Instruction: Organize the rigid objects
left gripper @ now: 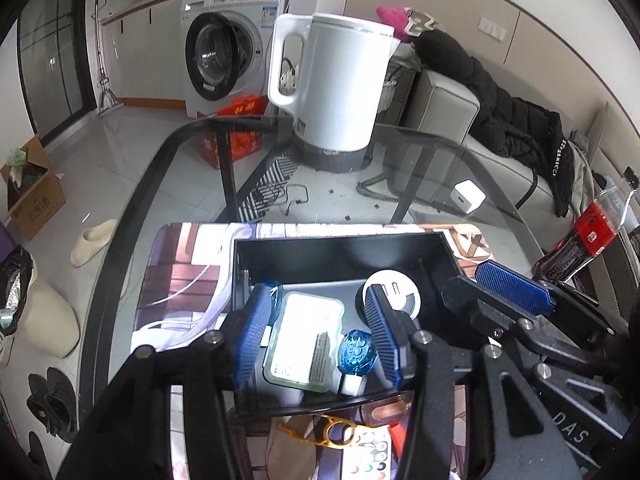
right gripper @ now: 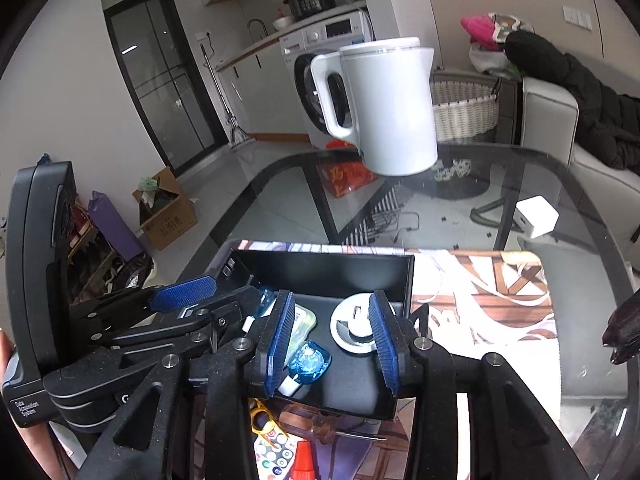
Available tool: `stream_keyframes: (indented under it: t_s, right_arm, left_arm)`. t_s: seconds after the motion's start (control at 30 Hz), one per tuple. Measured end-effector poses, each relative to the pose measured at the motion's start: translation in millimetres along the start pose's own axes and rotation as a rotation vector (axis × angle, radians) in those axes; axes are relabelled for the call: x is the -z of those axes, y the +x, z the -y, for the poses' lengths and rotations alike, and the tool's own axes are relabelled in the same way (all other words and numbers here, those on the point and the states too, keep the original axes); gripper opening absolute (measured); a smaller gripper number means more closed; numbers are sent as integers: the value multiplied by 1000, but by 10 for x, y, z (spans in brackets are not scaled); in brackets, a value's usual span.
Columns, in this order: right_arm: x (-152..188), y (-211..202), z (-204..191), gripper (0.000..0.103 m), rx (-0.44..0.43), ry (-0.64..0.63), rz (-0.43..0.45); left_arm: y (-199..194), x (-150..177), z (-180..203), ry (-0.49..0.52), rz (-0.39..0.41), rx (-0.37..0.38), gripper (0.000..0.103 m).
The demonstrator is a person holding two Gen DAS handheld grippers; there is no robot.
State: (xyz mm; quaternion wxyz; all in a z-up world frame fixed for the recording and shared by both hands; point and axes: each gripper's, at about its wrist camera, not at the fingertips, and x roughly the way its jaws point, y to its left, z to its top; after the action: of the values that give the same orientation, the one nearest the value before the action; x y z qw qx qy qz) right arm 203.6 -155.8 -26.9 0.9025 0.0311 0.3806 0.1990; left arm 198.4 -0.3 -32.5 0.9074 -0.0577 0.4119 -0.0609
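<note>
A black open box stands on a printed mat on the glass table. Inside it lie a pale rectangular pack, a blue faceted piece and a white round disc. My left gripper hovers open over the box's left half, touching nothing. My right gripper hovers open over the right half, with the disc and the blue piece showing below the gap. Each view shows a blue pad of the other gripper's fingers close beside it.
A white kettle stands at the table's far side. A white cube charger and a cola bottle are on the right. In front of the box lie a screwdriver, a remote and a yellow ring tool.
</note>
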Motion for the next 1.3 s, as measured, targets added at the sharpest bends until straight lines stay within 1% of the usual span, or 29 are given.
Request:
stream_keyframes:
  t_s: [0.13, 0.23, 0.37, 0.4, 0.43, 0.47, 0.5, 0.53, 0.57, 0.63, 0.73, 0.83, 0.9, 0.97, 1.03, 1.17, 1.3]
  right_arm:
    - [12, -220, -75, 40, -1, -49, 72]
    - [62, -449, -102, 40, -12, -82, 134]
    - [158, -824, -106, 40, -20, -132, 244]
    - [184, -906, -116, 43, -25, -145, 266]
    - [213, -988, -117, 46, -38, -154, 278]
    - [238, -1057, -108, 50, -61, -153, 278]
    - [267, -1115, -95, 50, -81, -144, 272]
    - [285, -1162, -99, 50, -89, -138, 265]
    - [307, -1211, -109, 50, -95, -136, 259]
    - [365, -1312, -130, 50, -103, -144, 256]
    - [465, -1433, -155, 51, -84, -159, 266]
    - [525, -1499, -170, 59, -84, -143, 261]
    - [526, -1501, -150, 69, -95, -123, 255]
    - [532, -1499, -174, 73, -109, -117, 248]
    - [551, -1471, -225, 74, -114, -132, 230]
    - [586, -1362, -268, 74, -113, -146, 186]
    - [604, -1254, -245, 74, -95, -143, 143]
  left_arm:
    - [-196, 21, 5, 1, 64, 17, 49]
    - [-424, 74, 19, 25, 136, 29, 50]
    - [-822, 181, 32, 57, 278, 34, 51]
    - [-906, 211, 42, 66, 306, 34, 52]
    - [-999, 250, 51, 72, 337, 36, 54]
    - [-1094, 294, 62, 82, 365, 40, 62]
    - [-1179, 330, 68, 91, 387, 43, 78]
    - [-1274, 375, 84, 96, 412, 42, 84]
    - [-1343, 417, 87, 97, 433, 41, 87]
    - [-1501, 514, 101, 112, 476, 51, 88]
    - [-1703, 635, 137, 140, 541, 65, 88]
    - [-1881, 756, 144, 161, 613, 80, 93]
    - [-1977, 823, 189, 180, 657, 67, 101]
    - [-1999, 847, 216, 201, 663, 51, 101]
    - [-1945, 822, 240, 217, 630, 38, 101]
    - [-1771, 748, 238, 201, 506, 43, 101]
    - [-1518, 675, 202, 161, 348, 64, 101]
